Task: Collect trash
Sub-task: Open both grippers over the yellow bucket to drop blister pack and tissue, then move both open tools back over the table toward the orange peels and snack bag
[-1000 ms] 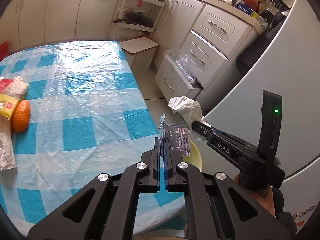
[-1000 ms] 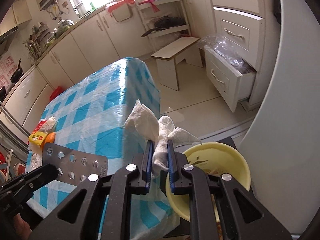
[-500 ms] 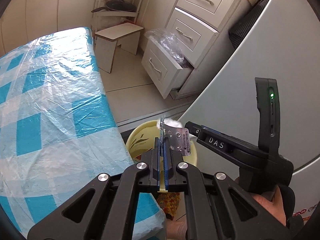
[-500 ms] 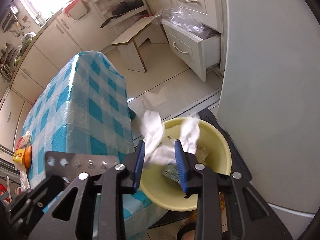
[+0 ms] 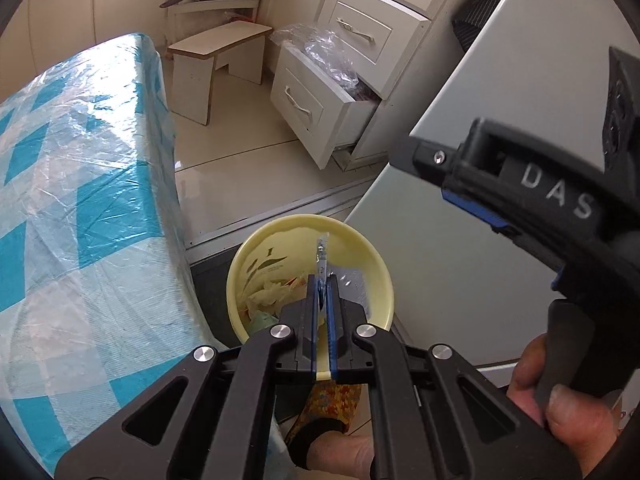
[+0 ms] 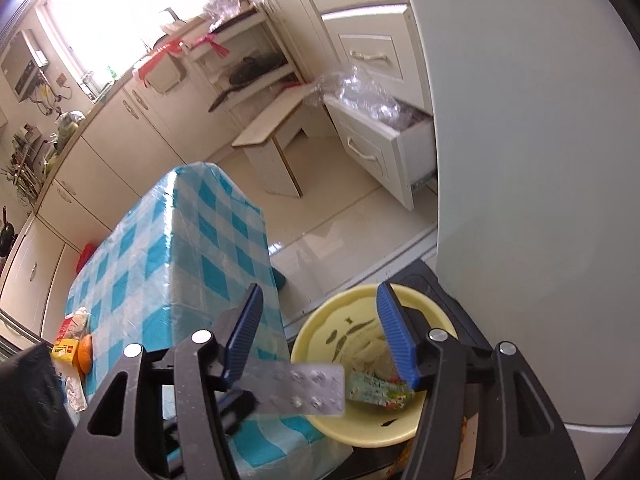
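Trash is going into the pale yellow round bowl (image 5: pixel 256 256) that sits low on a dark stand between the blue-and-white checked table (image 5: pixel 80 184) and the grey refrigerator door (image 5: pixel 460 240). The step in hand is dropping off. The right gripper (image 6: pixel 320 334) hangs over the bowl and its blue-padded jaws have just been opening; nothing shows between them now, and crumpled whitish paper (image 6: pixel 376 354) and a colourful printed wrapper (image 6: pixel 376 390) lie inside the bowl. The left gripper (image 5: pixel 321 300) has its jaws together, clamped on the silver foil blister pack (image 6: pixel 308 388), which sticks out over the near rim of the bowl, seen edge-on in the left wrist view. The next move, as I judge it, calls for carrying that pack fully over the bowl's opening and parting the left jaws so it falls in, not onto the rim. More litter (image 6: pixel 72 344) sits at the table's far end beside an orange fruit (image 6: pixel 85 354)
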`<state>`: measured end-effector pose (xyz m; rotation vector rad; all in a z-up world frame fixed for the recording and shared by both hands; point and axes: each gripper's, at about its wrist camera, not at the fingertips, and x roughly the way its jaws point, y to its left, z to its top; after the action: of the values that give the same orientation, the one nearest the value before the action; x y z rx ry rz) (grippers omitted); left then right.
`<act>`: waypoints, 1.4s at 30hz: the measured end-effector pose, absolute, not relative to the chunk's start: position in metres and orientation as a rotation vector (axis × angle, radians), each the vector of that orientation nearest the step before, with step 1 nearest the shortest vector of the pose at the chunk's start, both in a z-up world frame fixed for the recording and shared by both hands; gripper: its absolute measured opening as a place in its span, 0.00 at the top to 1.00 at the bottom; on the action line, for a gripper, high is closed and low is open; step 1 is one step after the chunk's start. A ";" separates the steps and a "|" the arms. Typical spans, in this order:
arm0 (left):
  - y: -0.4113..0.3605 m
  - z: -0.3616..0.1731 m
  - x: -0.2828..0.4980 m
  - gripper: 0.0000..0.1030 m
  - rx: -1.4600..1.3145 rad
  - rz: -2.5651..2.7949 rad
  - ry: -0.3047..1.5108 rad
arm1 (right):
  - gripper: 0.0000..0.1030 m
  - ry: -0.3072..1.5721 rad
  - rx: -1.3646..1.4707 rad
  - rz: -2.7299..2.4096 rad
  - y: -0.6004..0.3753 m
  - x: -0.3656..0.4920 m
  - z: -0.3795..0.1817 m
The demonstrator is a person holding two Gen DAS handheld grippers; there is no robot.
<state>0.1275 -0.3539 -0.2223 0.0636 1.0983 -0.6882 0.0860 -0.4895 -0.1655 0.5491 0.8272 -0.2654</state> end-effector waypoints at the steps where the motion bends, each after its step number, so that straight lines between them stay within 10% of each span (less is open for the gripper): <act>1: -0.356 -0.223 0.127 0.96 0.068 -0.696 1.097 | 0.42 0.816 0.542 -0.263 -0.488 0.086 -0.162; 17: -0.335 -0.204 0.112 0.63 0.089 -0.650 1.047 | 0.30 0.754 0.405 -0.239 -0.459 0.097 -0.136; 42: -0.274 -0.192 0.109 0.50 0.045 -0.573 1.020 | 0.24 0.733 0.311 -0.195 -0.425 0.108 -0.125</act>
<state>0.1094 -0.2743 -0.1917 0.0451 1.0203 -0.5733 0.1078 -0.4248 -0.1253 0.3108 0.7334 -0.1955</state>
